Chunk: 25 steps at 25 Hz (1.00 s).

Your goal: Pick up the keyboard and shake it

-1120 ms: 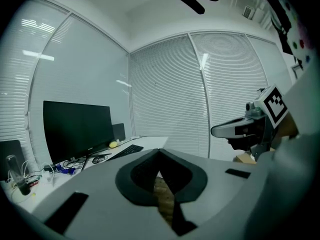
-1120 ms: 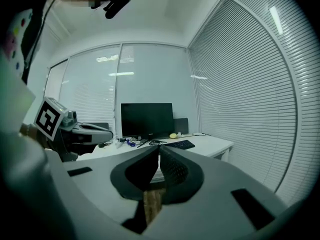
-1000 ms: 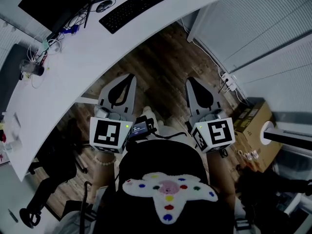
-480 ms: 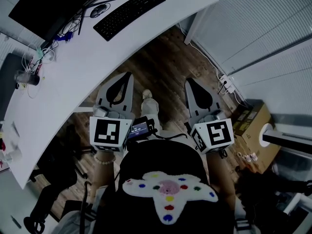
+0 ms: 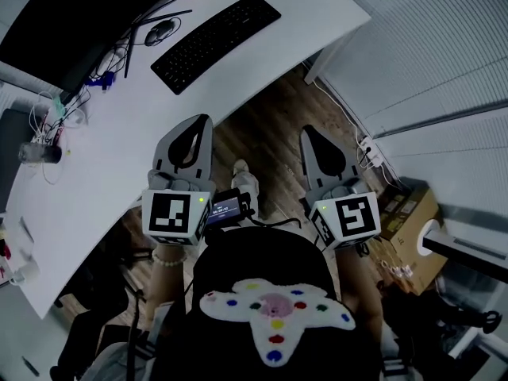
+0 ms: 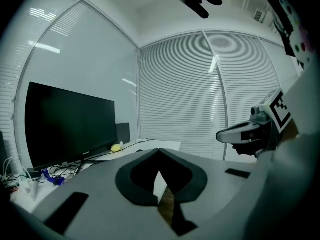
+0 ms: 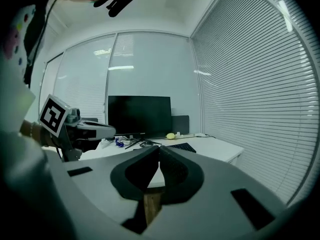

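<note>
Hovering near the edge of the worktop (image 5: pixel 103 141), the left gripper (image 5: pixel 202 121) and right gripper (image 5: pixel 311 132) are holding their jaws closed and empty. The keyboard (image 5: pixel 216 32) is lying well apart from them, beside the mouse (image 5: pixel 161 30); arriving with closed jaws risks shoving it instead of gripping it.

Keyboard (image 5: pixel 216 32) lying on the far tabletop (image 5: pixel 159 125), mouse (image 5: pixel 161 31) sitting between it and the monitor (image 5: pixel 63 22) behind, cardboard box (image 5: pixel 406 217) resting on the floor (image 5: pixel 262 125) at right.
</note>
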Available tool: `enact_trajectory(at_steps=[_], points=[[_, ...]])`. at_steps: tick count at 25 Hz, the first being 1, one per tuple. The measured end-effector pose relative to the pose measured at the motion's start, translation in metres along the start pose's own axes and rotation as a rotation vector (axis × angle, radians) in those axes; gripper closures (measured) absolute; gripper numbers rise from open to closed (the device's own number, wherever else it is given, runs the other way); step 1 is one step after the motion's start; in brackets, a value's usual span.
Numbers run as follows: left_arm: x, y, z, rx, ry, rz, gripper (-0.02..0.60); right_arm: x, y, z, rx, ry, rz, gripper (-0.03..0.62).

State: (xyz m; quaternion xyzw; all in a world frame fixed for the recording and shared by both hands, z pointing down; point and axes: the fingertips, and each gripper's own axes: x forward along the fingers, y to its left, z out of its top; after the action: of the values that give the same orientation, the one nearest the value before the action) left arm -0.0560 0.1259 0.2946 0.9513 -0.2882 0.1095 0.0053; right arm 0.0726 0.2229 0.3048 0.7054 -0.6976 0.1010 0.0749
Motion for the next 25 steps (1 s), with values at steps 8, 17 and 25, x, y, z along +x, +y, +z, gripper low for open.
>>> enact_trajectory(at_steps=[8,17,25], points=[[0.065,0.054,0.008,-0.008,0.026,-0.015,0.565,0.082,-0.020,0.027,0.006,0.001,0.021,0.557],[0.107,0.121,0.000,-0.080,0.050,0.061,0.565,0.169,-0.025,0.037,-0.021,0.043,0.077,0.557],[0.112,0.161,-0.026,-0.194,0.085,0.076,0.565,0.218,-0.009,0.035,-0.030,0.088,0.161,0.557]])
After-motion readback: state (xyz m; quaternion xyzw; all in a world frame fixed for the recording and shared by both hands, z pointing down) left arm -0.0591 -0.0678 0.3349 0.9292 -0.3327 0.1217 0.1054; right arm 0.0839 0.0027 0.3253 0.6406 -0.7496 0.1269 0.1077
